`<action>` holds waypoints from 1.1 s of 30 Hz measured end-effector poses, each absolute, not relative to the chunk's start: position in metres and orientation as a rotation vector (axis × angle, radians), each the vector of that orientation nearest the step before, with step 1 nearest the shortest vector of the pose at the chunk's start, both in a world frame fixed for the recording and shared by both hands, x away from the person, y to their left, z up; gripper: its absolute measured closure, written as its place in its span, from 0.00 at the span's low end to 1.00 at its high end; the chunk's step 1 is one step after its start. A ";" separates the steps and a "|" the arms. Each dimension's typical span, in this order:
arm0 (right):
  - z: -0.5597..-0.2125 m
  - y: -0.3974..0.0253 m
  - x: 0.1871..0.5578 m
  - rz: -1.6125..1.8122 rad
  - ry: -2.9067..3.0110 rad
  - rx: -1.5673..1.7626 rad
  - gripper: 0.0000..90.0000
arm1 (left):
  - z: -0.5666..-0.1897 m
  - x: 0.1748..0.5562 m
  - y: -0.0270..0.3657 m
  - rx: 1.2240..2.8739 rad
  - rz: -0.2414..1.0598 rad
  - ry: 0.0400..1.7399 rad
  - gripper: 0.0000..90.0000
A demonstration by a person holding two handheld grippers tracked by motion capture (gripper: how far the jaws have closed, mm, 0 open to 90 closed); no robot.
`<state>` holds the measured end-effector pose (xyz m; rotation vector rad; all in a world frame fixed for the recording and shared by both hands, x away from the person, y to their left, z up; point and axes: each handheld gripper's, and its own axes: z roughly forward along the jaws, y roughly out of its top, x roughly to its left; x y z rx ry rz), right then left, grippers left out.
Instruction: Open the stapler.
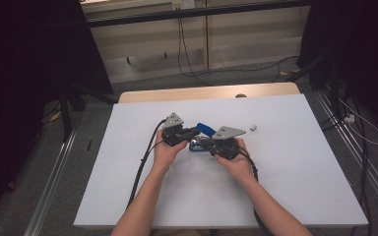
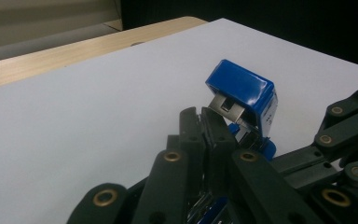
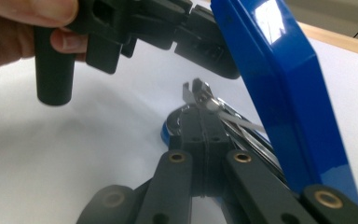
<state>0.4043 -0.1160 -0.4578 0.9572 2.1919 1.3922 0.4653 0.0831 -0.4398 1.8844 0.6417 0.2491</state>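
We see a blue stapler (image 1: 201, 136) mid-table on the white table (image 1: 285, 167), between both grippers, its blue top cover (image 1: 205, 129) swung up and open. The left gripper (image 1: 189, 132) reaches in from the left; in the left gripper view its jaws stand pressed together just below the raised cover (image 2: 242, 91). We can't tell whether they pinch any part of the stapler. The right gripper (image 1: 207, 143) comes from the right; in its own view the jaws are closed together over the stapler's metal magazine (image 3: 233, 119), but an actual grip is unclear to us. The left hand (image 3: 18, 28) shows there, holding its gripper. A small white object (image 1: 253, 128) lies well apart to the right.
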 end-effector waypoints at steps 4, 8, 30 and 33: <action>-0.460 -0.110 0.407 1.382 2.162 0.972 1.00 | -0.436 0.462 0.080 1.888 0.262 0.626 0.98; -0.460 -0.108 0.410 1.362 2.134 0.994 1.00 | -0.434 0.462 0.080 1.897 0.265 0.614 0.97; -0.463 -0.103 0.417 1.338 2.017 1.057 1.00 | -0.432 0.463 0.088 1.857 0.272 0.673 0.92; -0.463 -0.102 0.416 1.331 2.017 1.052 1.00 | -0.433 0.462 0.088 1.848 0.258 0.678 0.93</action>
